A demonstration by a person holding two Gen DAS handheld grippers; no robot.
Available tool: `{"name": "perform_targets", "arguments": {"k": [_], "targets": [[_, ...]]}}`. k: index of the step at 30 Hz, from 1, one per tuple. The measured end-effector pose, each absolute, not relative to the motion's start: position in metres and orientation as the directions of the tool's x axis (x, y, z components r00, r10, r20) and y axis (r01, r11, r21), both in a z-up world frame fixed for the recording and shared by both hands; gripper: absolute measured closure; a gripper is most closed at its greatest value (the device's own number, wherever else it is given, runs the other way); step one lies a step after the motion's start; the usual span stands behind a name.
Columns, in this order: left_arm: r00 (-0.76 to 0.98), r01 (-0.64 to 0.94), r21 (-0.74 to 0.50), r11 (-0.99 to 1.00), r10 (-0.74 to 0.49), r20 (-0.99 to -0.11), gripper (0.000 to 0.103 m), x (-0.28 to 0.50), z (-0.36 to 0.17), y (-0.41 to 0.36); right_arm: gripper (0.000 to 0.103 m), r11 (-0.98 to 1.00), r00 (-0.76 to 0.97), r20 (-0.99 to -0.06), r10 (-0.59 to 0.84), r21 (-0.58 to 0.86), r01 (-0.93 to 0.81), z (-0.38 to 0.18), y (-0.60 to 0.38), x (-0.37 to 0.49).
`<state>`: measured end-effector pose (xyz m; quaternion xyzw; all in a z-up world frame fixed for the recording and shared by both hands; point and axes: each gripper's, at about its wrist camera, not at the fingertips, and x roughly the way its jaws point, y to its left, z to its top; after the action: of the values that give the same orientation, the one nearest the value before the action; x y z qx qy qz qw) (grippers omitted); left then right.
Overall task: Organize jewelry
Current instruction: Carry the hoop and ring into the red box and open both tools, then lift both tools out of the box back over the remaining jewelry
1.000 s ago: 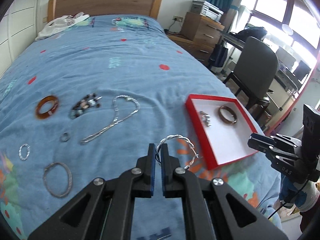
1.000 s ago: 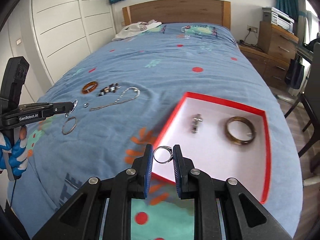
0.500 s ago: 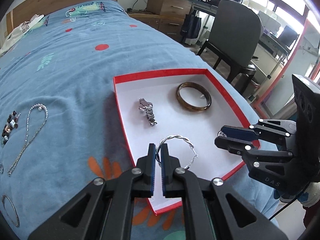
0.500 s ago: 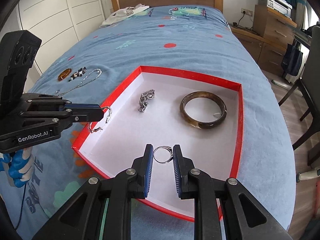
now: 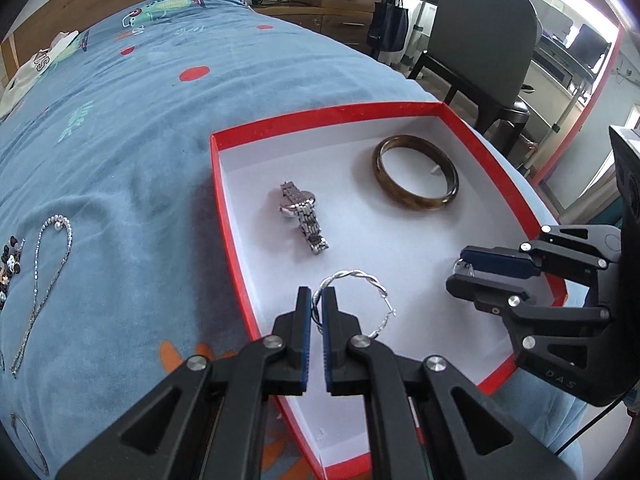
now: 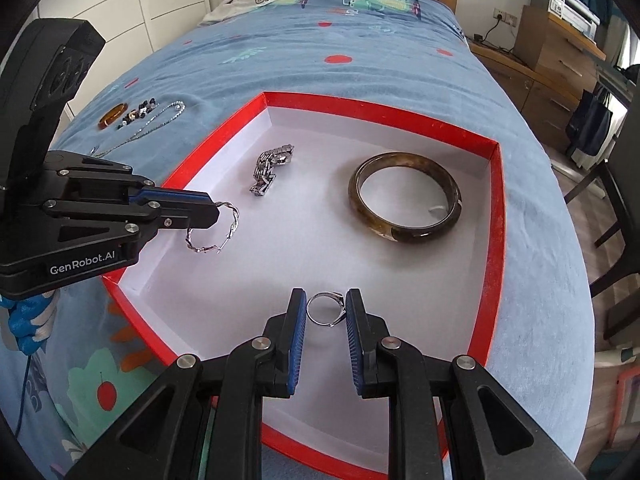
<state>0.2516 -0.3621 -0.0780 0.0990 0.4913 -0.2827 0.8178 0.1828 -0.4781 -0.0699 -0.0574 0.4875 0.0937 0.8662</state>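
With both tongs (image 5: 317, 300) (image 6: 326, 308) over box (image 5: 218, 184), clenching bangle (image 5: 352, 280) and ring (image 6: 325, 309) (separately): lower near its floor, then release clear of watch (image 5: 304, 216).

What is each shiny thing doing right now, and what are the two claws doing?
Left claw: shut on the twisted silver bracelet, above the red box.
Right claw: shut on the silver ring, above the box.
Watch: lying in the box.
Brown bangle: lying flat in the box.
Silver necklace: on the blanket, outside the box.
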Motion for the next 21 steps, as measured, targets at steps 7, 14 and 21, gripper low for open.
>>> {"name": "perform_targets", "arguments": {"k": [7, 14, 21], "targets": [[0.356, 0.554, -0.078, 0.829, -0.321, -0.878, 0.097, 0.257, -0.083, -0.374, 0.083, 0.977, 0.507, -0.859, 0.068, -0.046, -0.21, -0.069, -0.476, 0.192], [0.337, 0.527, -0.144, 0.837, -0.362, -0.869, 0.096, 0.257, -0.076, -0.368, 0.081, 0.976, 0.495, -0.868, 0.034, -0.077, -0.202, -0.064, -0.476, 0.186], [0.379, 0.523, -0.193, 0.83, -0.43, -0.82, 0.072, 0.236, -0.032, -0.343, 0.076, 0.987, 0.538, -0.843, 0.013, -0.075, -0.141, -0.034, -0.486, 0.16]]}}
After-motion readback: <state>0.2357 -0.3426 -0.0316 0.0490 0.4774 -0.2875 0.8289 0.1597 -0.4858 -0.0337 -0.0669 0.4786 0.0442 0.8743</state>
